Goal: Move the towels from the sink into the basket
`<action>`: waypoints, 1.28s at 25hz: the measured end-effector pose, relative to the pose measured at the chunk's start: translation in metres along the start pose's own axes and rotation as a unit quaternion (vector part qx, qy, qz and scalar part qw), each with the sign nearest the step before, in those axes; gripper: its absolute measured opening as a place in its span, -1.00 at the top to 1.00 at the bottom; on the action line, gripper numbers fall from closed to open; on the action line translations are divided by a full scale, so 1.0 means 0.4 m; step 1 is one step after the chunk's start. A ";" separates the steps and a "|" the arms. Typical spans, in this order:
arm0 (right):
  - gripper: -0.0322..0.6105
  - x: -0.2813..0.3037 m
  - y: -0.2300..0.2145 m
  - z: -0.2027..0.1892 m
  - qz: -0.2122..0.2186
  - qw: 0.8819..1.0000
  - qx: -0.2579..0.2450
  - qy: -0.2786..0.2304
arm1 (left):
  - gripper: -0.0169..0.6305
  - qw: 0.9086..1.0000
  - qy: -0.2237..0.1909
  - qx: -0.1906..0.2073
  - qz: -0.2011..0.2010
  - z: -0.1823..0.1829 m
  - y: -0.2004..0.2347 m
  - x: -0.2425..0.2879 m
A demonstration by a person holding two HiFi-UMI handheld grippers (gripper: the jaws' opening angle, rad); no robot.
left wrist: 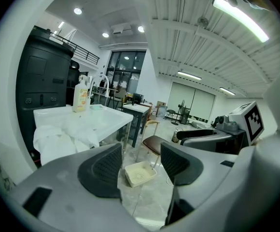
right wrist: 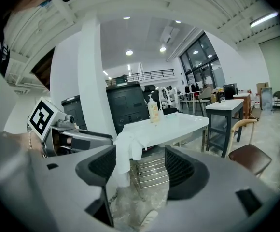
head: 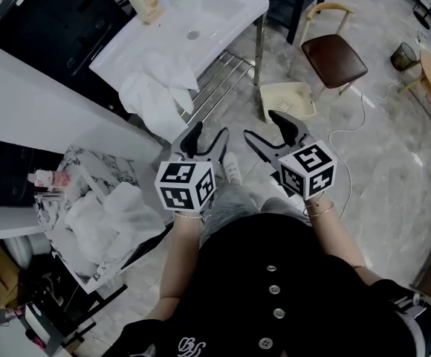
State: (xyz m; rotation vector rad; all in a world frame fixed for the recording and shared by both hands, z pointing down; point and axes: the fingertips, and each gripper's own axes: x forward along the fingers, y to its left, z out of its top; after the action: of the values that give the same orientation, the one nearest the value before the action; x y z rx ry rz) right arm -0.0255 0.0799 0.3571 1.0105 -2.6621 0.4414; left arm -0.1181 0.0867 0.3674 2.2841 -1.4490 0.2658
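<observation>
**Both tongs released, towels draped on the sink's edge**

You hold your left tongs (head: 208, 138) and right tongs (head: 262, 129) side by side above the grey marble floor (head: 383, 173). Both are released, jaws apart and gripping nothing. The crumpled white cloth towels (head: 156, 88) hang over the front edge of the white rectangular sink (head: 227, 10), beyond your left tongs. The cream perforated plastic basket (head: 288, 100) sits on the floor near a brown-seated wooden chair (head: 336, 56), ahead of your right tongs.

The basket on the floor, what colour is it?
Pale cream; the basket shows best in the head view.
</observation>
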 end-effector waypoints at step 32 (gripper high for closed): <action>-0.03 0.619 -0.075 0.231 0.073 0.995 -0.061 0.043 | 0.23 0.993 0.004 0.006 0.118 0.203 0.632 0.168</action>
State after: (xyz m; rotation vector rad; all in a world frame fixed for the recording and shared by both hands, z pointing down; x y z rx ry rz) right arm -0.1968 -0.1234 0.3627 0.7498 -2.6592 0.3383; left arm -0.3204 -0.0974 0.3824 2.1160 -1.7186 0.3541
